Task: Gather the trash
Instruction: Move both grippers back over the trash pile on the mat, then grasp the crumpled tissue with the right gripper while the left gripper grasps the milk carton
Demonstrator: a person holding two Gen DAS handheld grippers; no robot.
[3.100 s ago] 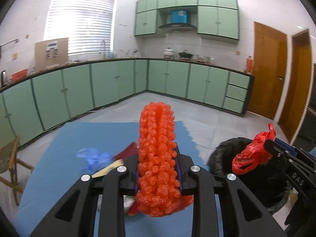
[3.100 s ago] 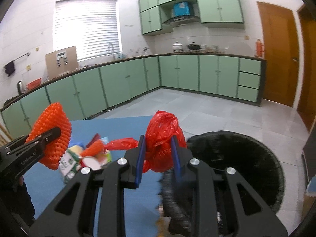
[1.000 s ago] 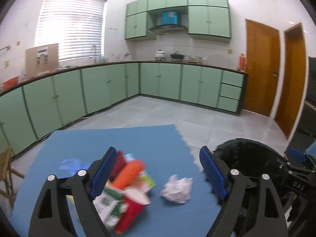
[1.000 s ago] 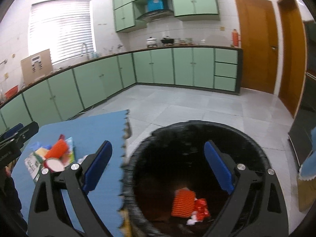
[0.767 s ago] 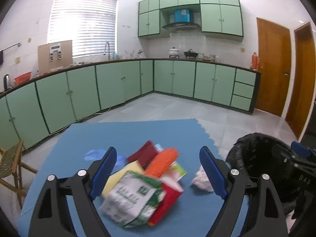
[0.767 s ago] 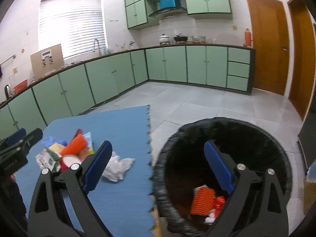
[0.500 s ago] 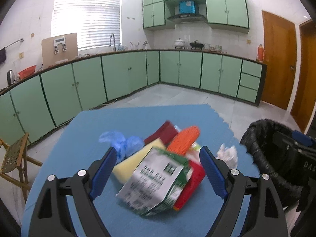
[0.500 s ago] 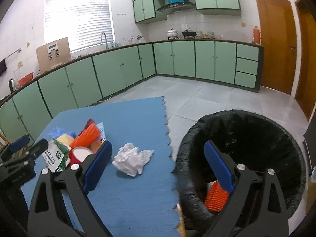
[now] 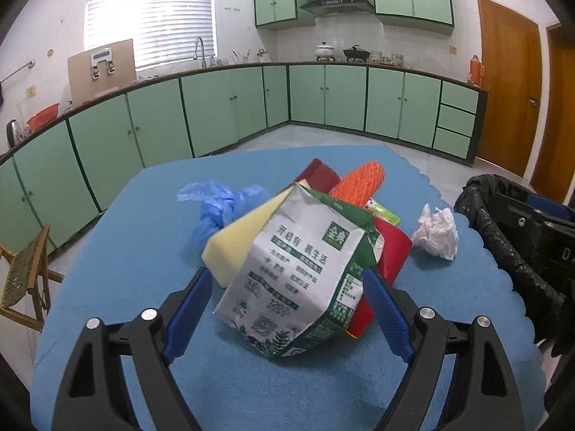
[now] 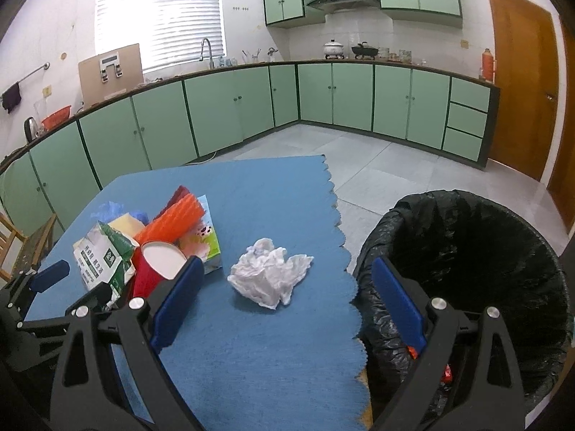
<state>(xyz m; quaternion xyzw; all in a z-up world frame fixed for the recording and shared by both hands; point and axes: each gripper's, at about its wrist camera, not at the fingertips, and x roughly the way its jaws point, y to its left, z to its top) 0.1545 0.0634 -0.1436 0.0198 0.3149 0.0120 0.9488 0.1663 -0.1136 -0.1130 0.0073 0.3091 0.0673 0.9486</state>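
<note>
A white-and-green milk carton [image 9: 298, 269] tops a trash pile on the blue mat [image 9: 143, 251]. My left gripper [image 9: 286, 276] is open, with a pad on each side of the carton and neither visibly pressing it. The pile also holds a yellow sponge [image 9: 237, 244], a blue plastic bag [image 9: 222, 208], a red cup [image 9: 390, 255] and an orange foam net [image 9: 359, 179]. A crumpled white tissue [image 10: 269, 276] lies alone on the mat, just ahead of my open right gripper [image 10: 287, 265]. The black-lined trash bin [image 10: 449, 197] stands at the right.
A wooden chair [image 9: 25, 276] stands left of the mat. Green cabinets [image 10: 233, 115] line the far walls across a grey tile floor [image 10: 395, 176]. The mat's scalloped edge [image 10: 341, 237] runs beside the bin. Red and orange scraps [image 10: 445, 373] show inside the bin.
Both grippers swung left from the bin and sank toward the mat. The carton now sits between the left jaws; the tissue lies before the right ones. The foam net and red bag were released earlier.
</note>
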